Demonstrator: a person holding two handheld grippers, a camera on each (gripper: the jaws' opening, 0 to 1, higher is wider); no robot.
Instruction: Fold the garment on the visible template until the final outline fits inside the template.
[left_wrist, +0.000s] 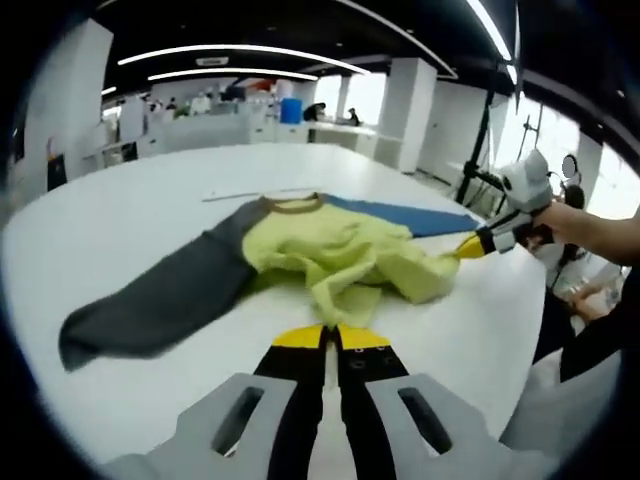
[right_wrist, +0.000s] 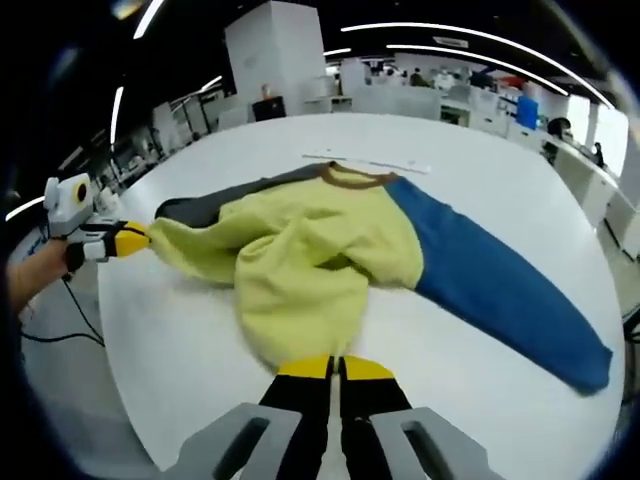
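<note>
A sweatshirt with a yellow-green body (left_wrist: 340, 250), a dark grey sleeve (left_wrist: 160, 295), a blue sleeve (left_wrist: 410, 217) and a brown collar lies crumpled on the white round table (left_wrist: 120, 220). My left gripper (left_wrist: 331, 335) is shut, its yellow tips at the bunched hem. From the right, my right gripper (left_wrist: 468, 246) pinches a stretched corner of the yellow body. In the right gripper view the yellow body (right_wrist: 310, 260) is heaped up, the blue sleeve (right_wrist: 500, 290) runs right, my right gripper (right_wrist: 336, 366) is shut at the hem, and my left gripper (right_wrist: 140, 238) holds a pulled-out corner.
A thin pale strip (left_wrist: 260, 193) (right_wrist: 365, 162) lies on the table beyond the collar. The table edge (right_wrist: 150, 400) runs close below the jaws. A person's hand (left_wrist: 600, 230) holds the far gripper. A dark stand (left_wrist: 480, 150) and office desks stand behind.
</note>
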